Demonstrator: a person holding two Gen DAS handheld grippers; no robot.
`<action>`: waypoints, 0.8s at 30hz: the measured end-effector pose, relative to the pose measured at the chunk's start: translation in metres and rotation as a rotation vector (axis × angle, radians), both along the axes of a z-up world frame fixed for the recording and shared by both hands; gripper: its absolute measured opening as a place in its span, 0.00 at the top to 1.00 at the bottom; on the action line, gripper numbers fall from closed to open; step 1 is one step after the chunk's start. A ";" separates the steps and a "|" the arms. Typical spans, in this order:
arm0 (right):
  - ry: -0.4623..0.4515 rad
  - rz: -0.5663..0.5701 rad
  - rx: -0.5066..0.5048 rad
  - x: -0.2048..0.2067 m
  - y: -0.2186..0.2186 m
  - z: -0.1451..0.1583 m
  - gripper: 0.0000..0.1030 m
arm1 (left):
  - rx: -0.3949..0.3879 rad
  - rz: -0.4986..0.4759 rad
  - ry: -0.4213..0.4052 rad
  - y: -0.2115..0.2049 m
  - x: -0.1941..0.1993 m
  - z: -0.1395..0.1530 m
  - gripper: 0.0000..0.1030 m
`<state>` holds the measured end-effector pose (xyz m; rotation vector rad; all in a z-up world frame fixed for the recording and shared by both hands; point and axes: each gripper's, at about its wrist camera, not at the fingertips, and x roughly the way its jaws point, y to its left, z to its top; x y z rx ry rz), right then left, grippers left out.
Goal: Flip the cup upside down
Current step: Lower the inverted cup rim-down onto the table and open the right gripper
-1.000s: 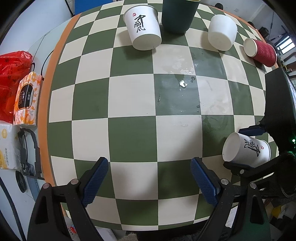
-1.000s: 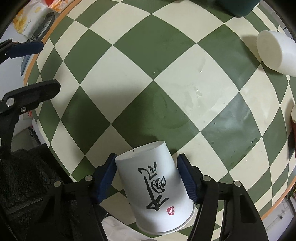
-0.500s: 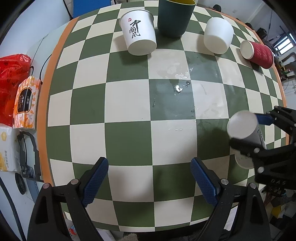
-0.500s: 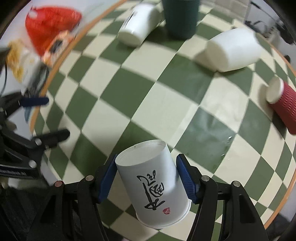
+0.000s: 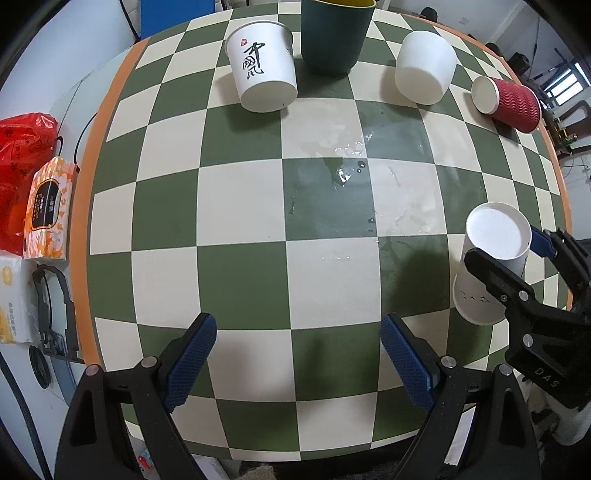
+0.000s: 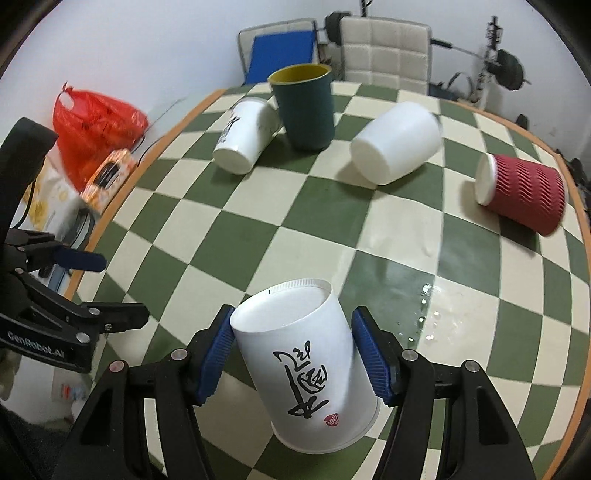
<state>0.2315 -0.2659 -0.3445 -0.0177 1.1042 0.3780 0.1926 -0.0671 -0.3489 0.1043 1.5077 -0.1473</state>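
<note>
My right gripper (image 6: 295,350) is shut on a white paper cup with black calligraphy (image 6: 306,369). The cup is held just above the checkered table (image 6: 229,236), base pointing up and away, mouth toward the camera. In the left wrist view the same cup (image 5: 487,266) shows at the right edge, base up, between the right gripper's fingers (image 5: 495,277). My left gripper (image 5: 297,365) is open and empty over the table's near edge.
A second calligraphy cup (image 5: 264,79), a plain white cup (image 5: 424,72) and a red ribbed cup (image 5: 508,101) lie on their sides at the far edge. A dark green cup (image 5: 332,33) stands upright. Water patches (image 5: 351,173) sit mid-table. Tissue packs (image 5: 46,210) and a red bag (image 5: 22,147) are left.
My right gripper has turned the held cup from lying sideways to base-up, and its view has tilted up toward the far cups. The left gripper has hardly moved.
</note>
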 end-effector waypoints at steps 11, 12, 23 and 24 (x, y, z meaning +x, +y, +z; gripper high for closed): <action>-0.138 -0.083 0.045 -0.031 -0.014 -0.003 0.35 | 0.018 -0.017 0.004 -0.007 -0.008 -0.005 0.11; -0.145 -0.090 0.049 -0.032 -0.015 -0.003 0.35 | 0.019 -0.019 0.004 -0.007 -0.009 -0.005 0.11; -0.150 -0.118 0.048 -0.060 -0.023 -0.002 0.35 | 0.014 -0.037 -0.003 -0.019 -0.019 -0.004 0.11; -0.136 -0.121 0.049 -0.062 -0.025 -0.006 0.35 | 0.011 -0.037 -0.003 -0.020 -0.020 -0.003 0.11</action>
